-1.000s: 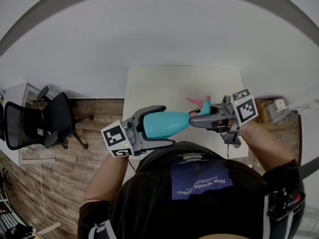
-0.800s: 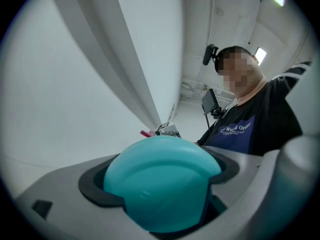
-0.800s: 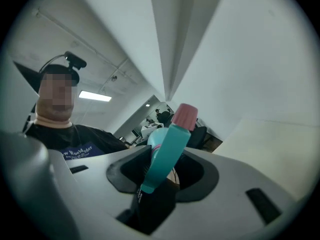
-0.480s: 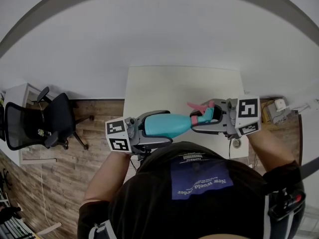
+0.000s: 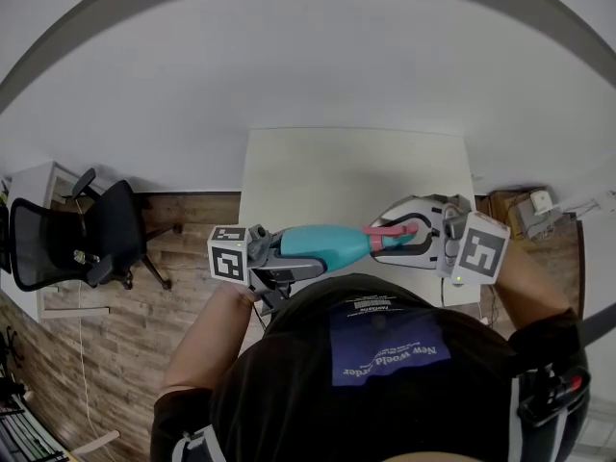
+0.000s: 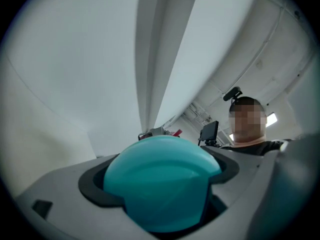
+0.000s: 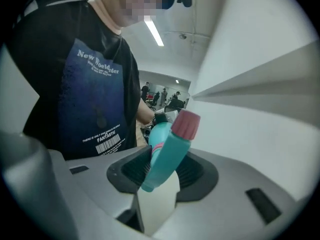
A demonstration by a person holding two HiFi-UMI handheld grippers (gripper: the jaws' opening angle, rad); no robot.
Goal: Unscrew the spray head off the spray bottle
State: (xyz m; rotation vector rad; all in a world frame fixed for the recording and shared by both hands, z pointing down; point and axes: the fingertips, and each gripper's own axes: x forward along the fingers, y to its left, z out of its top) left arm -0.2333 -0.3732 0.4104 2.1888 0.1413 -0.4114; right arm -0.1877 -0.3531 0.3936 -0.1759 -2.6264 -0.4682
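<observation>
Left gripper (image 5: 294,256) fingers clamped on spray bottle (image 5: 322,242) body; right gripper (image 5: 406,240) fingers clamped on spray head (image 7: 167,156); pink nozzle (image 7: 186,125) sticks out past fingertips.

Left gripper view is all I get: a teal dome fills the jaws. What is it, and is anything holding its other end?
Observer: It's the base of the spray bottle, which lies sideways, clamped in the left gripper.
Operator: And the far end?
Observer: The right gripper is closed on the spray head.
Operator: Is the head off yet?
Observer: No. In the head view it sits on the bottle's neck, in line with the body.
</observation>
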